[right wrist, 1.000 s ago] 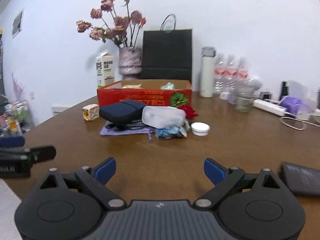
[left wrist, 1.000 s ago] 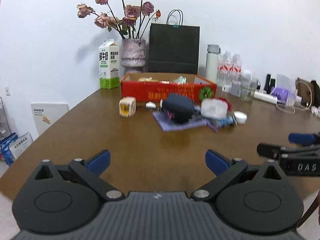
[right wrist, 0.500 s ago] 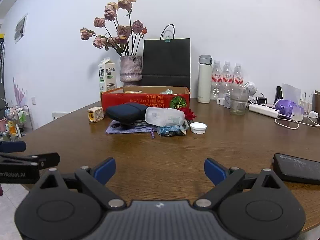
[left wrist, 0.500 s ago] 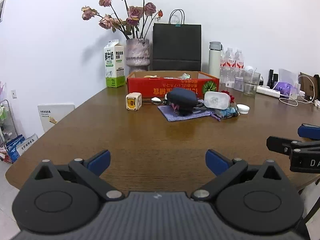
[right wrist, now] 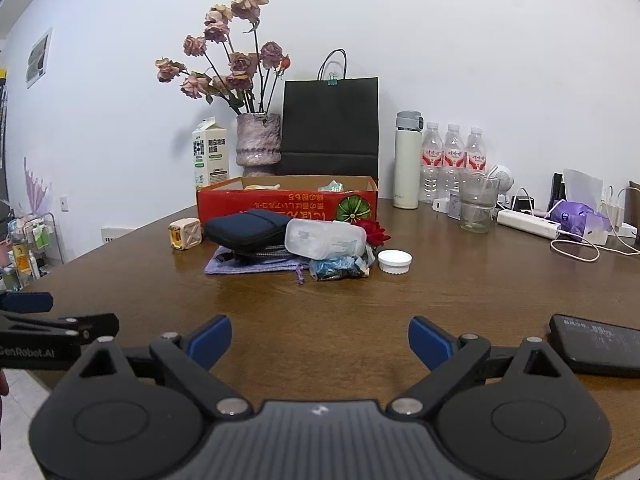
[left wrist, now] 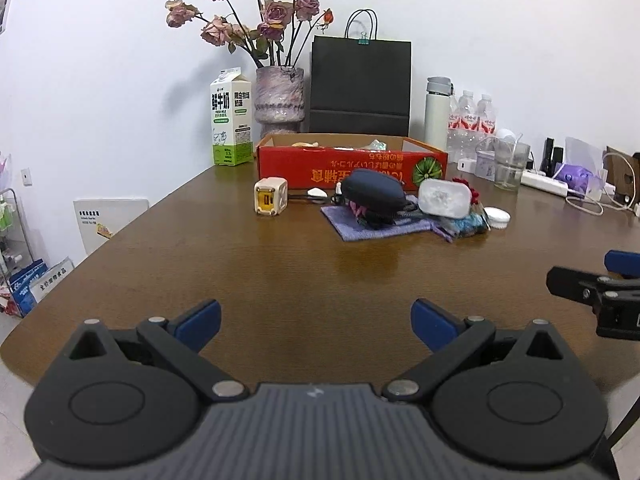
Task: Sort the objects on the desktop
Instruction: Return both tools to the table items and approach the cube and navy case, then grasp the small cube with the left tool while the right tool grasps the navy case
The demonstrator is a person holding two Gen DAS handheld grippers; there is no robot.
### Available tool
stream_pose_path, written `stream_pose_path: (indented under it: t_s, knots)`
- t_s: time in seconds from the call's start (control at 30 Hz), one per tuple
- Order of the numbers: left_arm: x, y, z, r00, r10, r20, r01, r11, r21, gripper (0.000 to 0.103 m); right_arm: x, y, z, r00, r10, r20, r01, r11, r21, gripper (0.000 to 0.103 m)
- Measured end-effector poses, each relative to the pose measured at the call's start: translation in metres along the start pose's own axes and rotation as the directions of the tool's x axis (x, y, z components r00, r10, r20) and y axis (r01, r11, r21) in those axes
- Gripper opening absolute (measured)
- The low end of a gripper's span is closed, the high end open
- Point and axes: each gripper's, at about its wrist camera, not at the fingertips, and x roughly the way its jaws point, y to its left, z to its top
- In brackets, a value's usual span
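A red cardboard box (left wrist: 352,168) (right wrist: 286,204) stands open at the back of the brown table (left wrist: 280,272). In front of it lie a cream cube charger (left wrist: 271,195) (right wrist: 184,233), a dark blue pouch (left wrist: 373,190) (right wrist: 248,229) on a purple cloth (left wrist: 372,227), a clear plastic case (left wrist: 444,198) (right wrist: 324,239), a blue wrapper (right wrist: 338,268), a red flower (right wrist: 374,231) and a white lid (left wrist: 497,216) (right wrist: 395,261). My left gripper (left wrist: 316,322) hovers open over the near table edge. My right gripper (right wrist: 320,340) is open too, well short of the pile.
Along the back wall stand a milk carton (left wrist: 231,117), a vase of dried roses (left wrist: 279,98), a black paper bag (left wrist: 360,84), a thermos (right wrist: 407,160), water bottles (right wrist: 452,156) and a glass (right wrist: 476,207). A black phone (right wrist: 596,344) lies near right. Cables and a power strip (right wrist: 528,224) sit far right.
Both wrist views have drawn back and risen a little from the pile and steadied. Both grippers stay open, holding nothing.
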Motion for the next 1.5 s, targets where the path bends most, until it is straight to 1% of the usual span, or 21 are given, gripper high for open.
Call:
stream_pose_path:
  t_s: [0.13,0.23,0.27,0.33,0.37,0.47,0.5,0.53,0.6,0.67,0.7,0.73,0.77,0.83,0.9,0.97,1.07,1.2,1.37,1.43,1.5]
  knots:
    - [0.019,0.011,0.022,1.000,0.003,0.010,-0.003,1.000,-0.014,0.103,0.017,-0.005,0.013,1.000,0.018,-0.015,-0.018,1.000,0.011,0.095]
    - [0.043,0.025,0.047,1.000,0.009,0.021,-0.009,1.000,-0.005,0.103,0.037,-0.005,0.031,0.997,0.065,-0.031,-0.065,0.998,0.022,0.095]
    - [0.053,0.031,0.055,1.000,0.004,0.031,-0.004,1.000,0.007,0.103,0.045,-0.005,0.039,0.995,0.095,-0.038,-0.094,0.995,0.027,0.095]
    - [0.078,0.043,0.074,1.000,0.003,0.029,-0.004,1.000,0.031,0.103,0.065,-0.003,0.056,0.984,0.170,-0.058,-0.168,0.985,0.036,0.094]
    - [0.090,0.049,0.083,1.000,0.007,0.027,-0.008,1.000,0.027,0.100,0.076,-0.001,0.066,0.976,0.206,-0.065,-0.203,0.978,0.047,0.094]
    - [0.131,0.066,0.107,0.999,-0.053,0.001,0.053,0.998,0.030,0.097,0.117,0.007,0.094,0.949,0.304,-0.081,-0.298,0.951,0.081,0.093]
    - [0.148,0.070,0.115,0.996,-0.082,-0.025,0.083,0.996,0.037,0.096,0.131,0.010,0.101,0.946,0.313,-0.088,-0.306,0.948,0.081,0.093]
    - [0.162,0.072,0.119,0.995,-0.091,-0.047,0.093,0.995,0.045,0.093,0.148,0.015,0.108,0.947,0.302,-0.105,-0.296,0.952,0.074,0.093]
    - [0.187,0.072,0.124,0.990,-0.110,-0.083,0.116,0.990,0.080,0.090,0.184,0.025,0.119,0.952,0.260,-0.162,-0.252,0.965,0.069,0.093]
    - [0.206,0.071,0.126,0.984,-0.142,-0.105,0.152,0.984,0.093,0.088,0.214,0.032,0.125,0.947,0.236,-0.217,-0.225,0.972,0.075,0.092]
    - [0.216,0.071,0.125,0.984,-0.132,-0.122,0.143,0.986,0.087,0.086,0.227,0.036,0.125,0.943,0.227,-0.244,-0.213,0.974,0.083,0.092]
    - [0.223,0.071,0.125,0.983,-0.123,-0.138,0.136,0.987,0.089,0.077,0.238,0.039,0.125,0.938,0.218,-0.270,-0.201,0.976,0.087,0.090]
    - [0.229,0.070,0.124,0.982,-0.117,-0.151,0.132,0.987,0.093,0.061,0.244,0.040,0.123,0.936,0.213,-0.279,-0.194,0.976,0.096,0.089]
    - [0.238,0.071,0.123,0.974,-0.131,-0.185,0.149,0.985,0.087,0.044,0.255,0.043,0.120,0.935,0.199,-0.294,-0.176,0.979,0.103,0.088]
    - [0.242,0.074,0.120,0.972,-0.135,-0.191,0.153,0.985,0.079,0.032,0.258,0.040,0.118,0.936,0.200,-0.291,-0.174,0.978,0.111,0.082]
    - [0.242,0.076,0.119,0.972,-0.141,-0.186,0.157,0.985,0.071,0.032,0.259,0.036,0.117,0.932,0.221,-0.288,-0.190,0.973,0.134,0.071]
    - [0.235,0.077,0.119,0.973,-0.139,-0.185,0.150,0.988,0.047,0.032,0.256,0.035,0.121,0.935,0.221,-0.277,-0.197,0.974,0.111,0.063]
    - [0.201,0.075,0.120,0.985,-0.126,-0.121,0.132,0.990,0.040,0.032,0.234,0.030,0.123,0.941,0.252,-0.225,-0.226,0.965,0.134,0.061]
    - [0.150,0.069,0.115,0.991,-0.122,-0.053,0.122,0.993,-0.004,0.032,0.183,0.029,0.122,0.951,0.266,-0.159,-0.253,0.963,0.096,0.061]
    - [0.129,0.064,0.107,0.994,-0.102,-0.029,0.101,0.995,-0.013,0.032,0.159,0.023,0.117,0.951,0.274,-0.141,-0.263,0.960,0.094,0.061]
    - [0.107,0.057,0.097,0.997,-0.074,-0.005,0.074,0.997,-0.007,0.032,0.138,0.018,0.111,0.957,0.256,-0.135,-0.245,0.965,0.095,0.061]
